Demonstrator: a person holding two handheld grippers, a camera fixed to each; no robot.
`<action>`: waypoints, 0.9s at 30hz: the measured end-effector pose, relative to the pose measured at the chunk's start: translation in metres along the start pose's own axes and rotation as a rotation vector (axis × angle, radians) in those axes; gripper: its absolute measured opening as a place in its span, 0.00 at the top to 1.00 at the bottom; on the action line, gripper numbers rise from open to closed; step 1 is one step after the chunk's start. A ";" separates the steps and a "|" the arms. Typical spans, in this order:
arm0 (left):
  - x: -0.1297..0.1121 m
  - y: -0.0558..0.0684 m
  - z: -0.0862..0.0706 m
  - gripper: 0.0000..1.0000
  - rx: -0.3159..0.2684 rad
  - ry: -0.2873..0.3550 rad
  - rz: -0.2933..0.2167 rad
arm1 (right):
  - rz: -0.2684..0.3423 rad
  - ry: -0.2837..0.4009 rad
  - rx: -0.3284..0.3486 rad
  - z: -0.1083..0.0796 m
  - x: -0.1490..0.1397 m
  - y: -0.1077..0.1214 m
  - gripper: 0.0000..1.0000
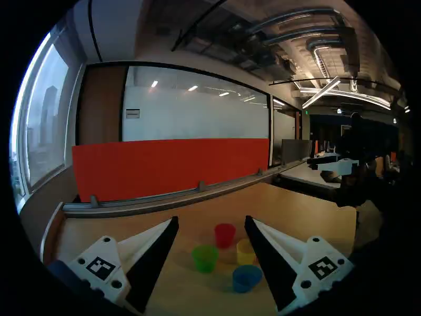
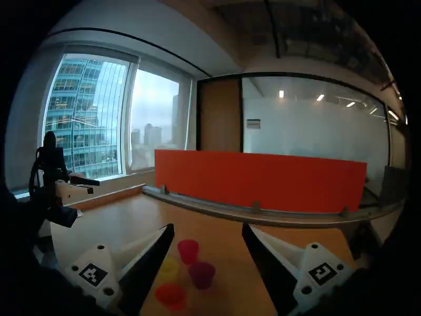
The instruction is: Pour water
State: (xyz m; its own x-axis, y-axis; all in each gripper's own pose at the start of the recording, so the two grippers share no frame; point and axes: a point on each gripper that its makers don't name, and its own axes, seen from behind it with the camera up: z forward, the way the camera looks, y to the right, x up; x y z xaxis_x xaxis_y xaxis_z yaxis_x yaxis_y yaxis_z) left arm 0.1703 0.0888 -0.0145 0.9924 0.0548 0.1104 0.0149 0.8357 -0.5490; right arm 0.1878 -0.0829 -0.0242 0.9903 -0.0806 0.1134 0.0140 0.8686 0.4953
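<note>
Biggest worry we're seeing right now: the cups are sitting bunched up tight, so going in for one is likely knocking its neighbour. In the left gripper view the red cup (image 1: 224,234), green cup (image 1: 204,258), yellow cup (image 1: 245,252) and blue cup (image 1: 247,277) are clustering at the lower centre of the frame on the desk (image 1: 294,205), with the yellow one sitting just beside the red and the blue. They're looking like light plastic to us, so we're guessing a clipped rim or too hard a squeeze is enough to tip one. If that one's carrying water, we're mopping. We're also not able to tell which cup, if any, is holding water, so grabbing the wrong one is another way this is going sideways.

The right gripper view is showing a bunch at its lower centre too, but the colours are reading differently there: a pinkish-red cup (image 2: 188,250), a purple cup (image 2: 202,274) and an orange cup (image 2: 170,295). So we're not calling whether it's the same set.

Tongs: the left tongs (image 1: 210,218) are standing spread wide, gripping nothing and touching nothing, with the cups lying ahead between the two fingers. The right tongs (image 2: 208,226) are doing the same, gaping wide over the desk and carrying nothing.
</note>
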 end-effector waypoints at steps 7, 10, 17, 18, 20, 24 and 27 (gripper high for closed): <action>-0.013 0.004 0.001 0.07 -0.020 -0.039 0.020 | -0.016 -0.047 0.040 -0.001 -0.008 -0.008 0.00; -0.017 0.006 0.002 0.07 -0.028 -0.050 0.024 | -0.025 -0.056 0.045 -0.001 -0.010 -0.009 0.00; -0.028 0.008 0.004 0.07 -0.046 -0.074 0.021 | -0.043 -0.077 0.049 -0.003 -0.017 -0.009 0.00; -0.031 0.009 0.004 0.07 -0.049 -0.077 0.020 | -0.045 -0.081 0.051 -0.003 -0.019 -0.009 0.00; -0.035 0.009 0.005 0.07 -0.053 -0.084 0.018 | -0.048 -0.087 0.055 -0.004 -0.021 -0.010 0.00; -0.046 0.014 0.005 0.07 -0.068 -0.103 0.019 | -0.051 -0.100 0.057 -0.004 -0.027 -0.010 0.00; -0.057 0.020 0.005 0.06 -0.087 -0.122 0.021 | -0.051 -0.111 0.060 -0.005 -0.032 -0.009 0.00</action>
State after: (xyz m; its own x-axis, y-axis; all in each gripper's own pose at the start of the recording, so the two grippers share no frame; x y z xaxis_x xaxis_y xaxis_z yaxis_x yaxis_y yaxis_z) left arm 0.1132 0.1050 -0.0273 0.9705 0.1421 0.1947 0.0100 0.7833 -0.6215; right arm 0.1570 -0.0861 -0.0367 0.9670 -0.1806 0.1797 0.0525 0.8315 0.5530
